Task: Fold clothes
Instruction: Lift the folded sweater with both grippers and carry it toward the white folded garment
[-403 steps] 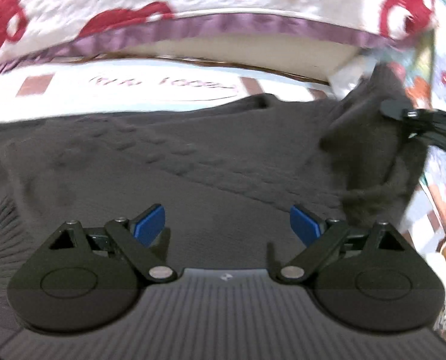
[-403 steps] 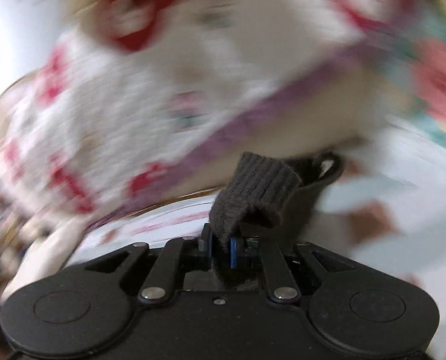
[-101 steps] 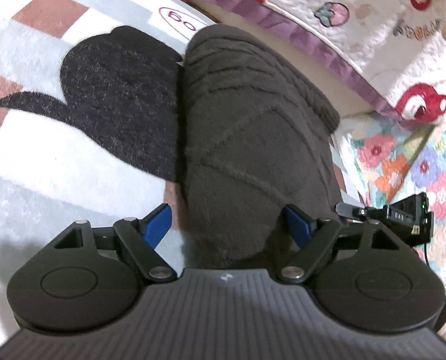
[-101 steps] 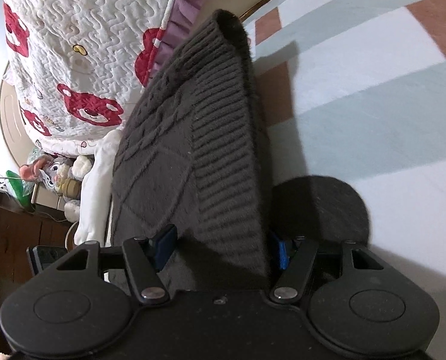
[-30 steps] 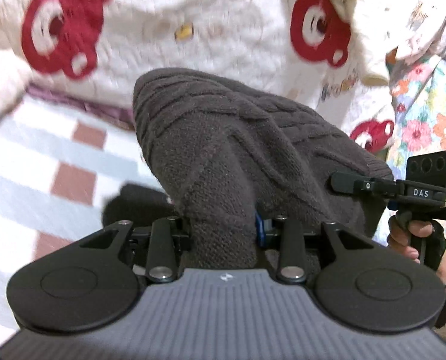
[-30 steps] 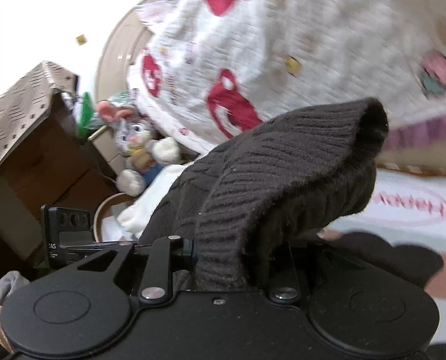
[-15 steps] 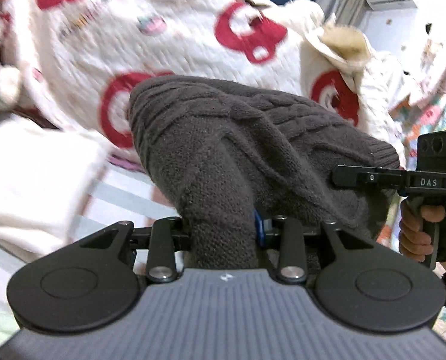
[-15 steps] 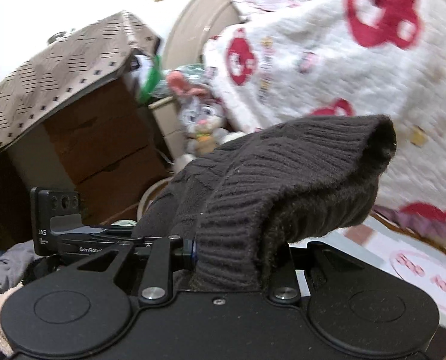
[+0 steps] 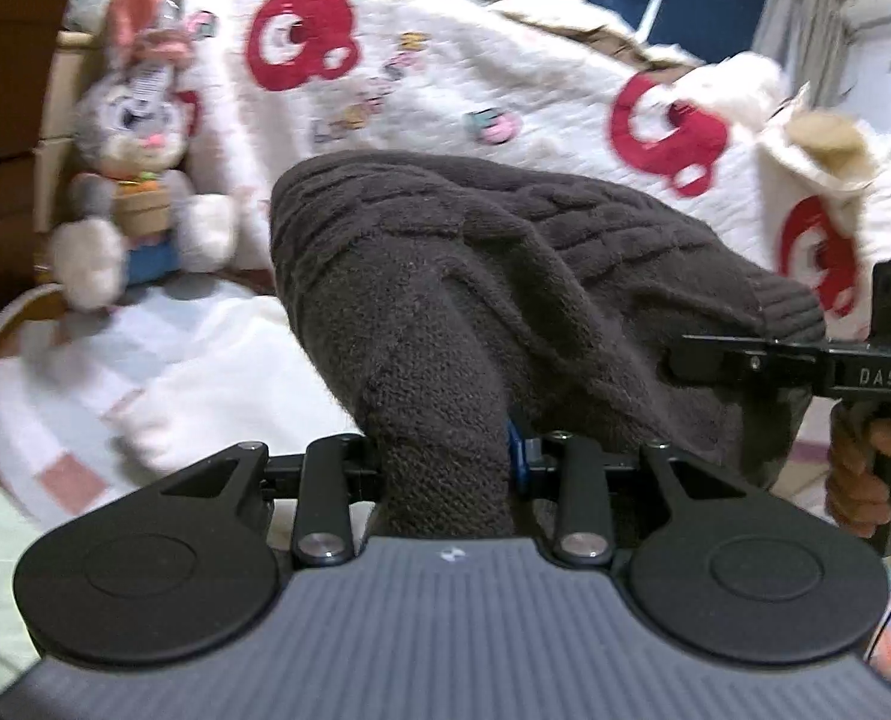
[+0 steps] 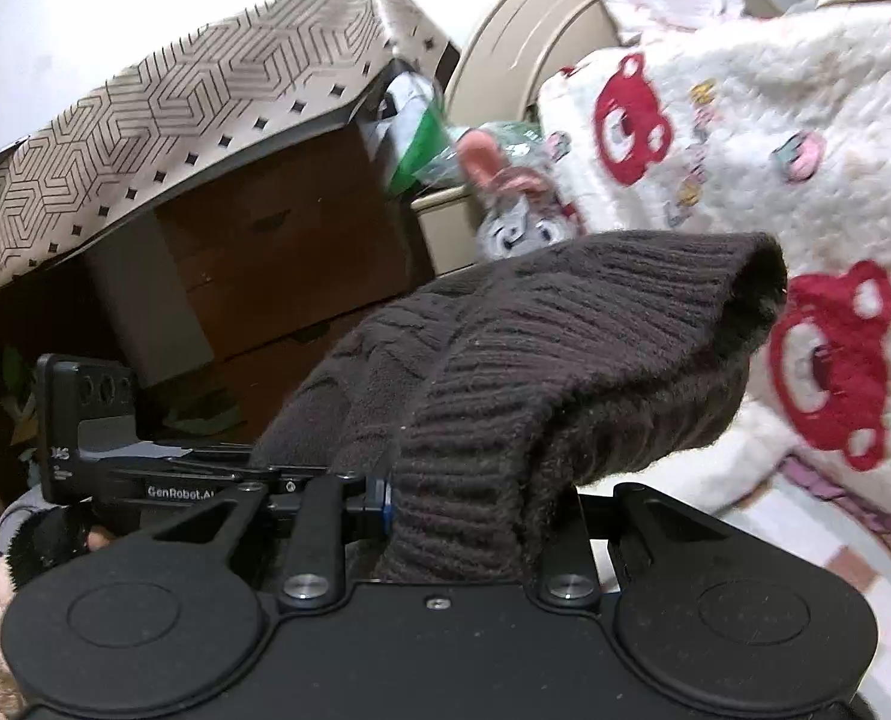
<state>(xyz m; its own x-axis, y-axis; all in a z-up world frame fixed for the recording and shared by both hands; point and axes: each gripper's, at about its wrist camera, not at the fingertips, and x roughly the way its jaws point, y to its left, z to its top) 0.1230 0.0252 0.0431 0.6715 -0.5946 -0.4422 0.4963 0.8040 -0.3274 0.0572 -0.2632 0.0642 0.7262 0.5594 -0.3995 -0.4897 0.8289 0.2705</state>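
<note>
One dark sweater [image 9: 505, 276], folded, hangs between two tools: left tool [image 9: 445, 462] and right tool [image 10: 463, 504] each clamp it. One toy rabbit [image 9: 133, 138] sits beside the bear quilt [image 9: 445, 78].

One dark sweater [image 9: 481, 276], two tools, one plush rabbit [image 9: 133, 138], one bear-print quilt [image 9: 445, 90].

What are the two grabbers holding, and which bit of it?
Both hold the folded dark brown sweater. The left gripper pinches a thick bunch of its cable-knit fabric; the right gripper pinches its ribbed edge. Which end each is cannot be told.
</note>
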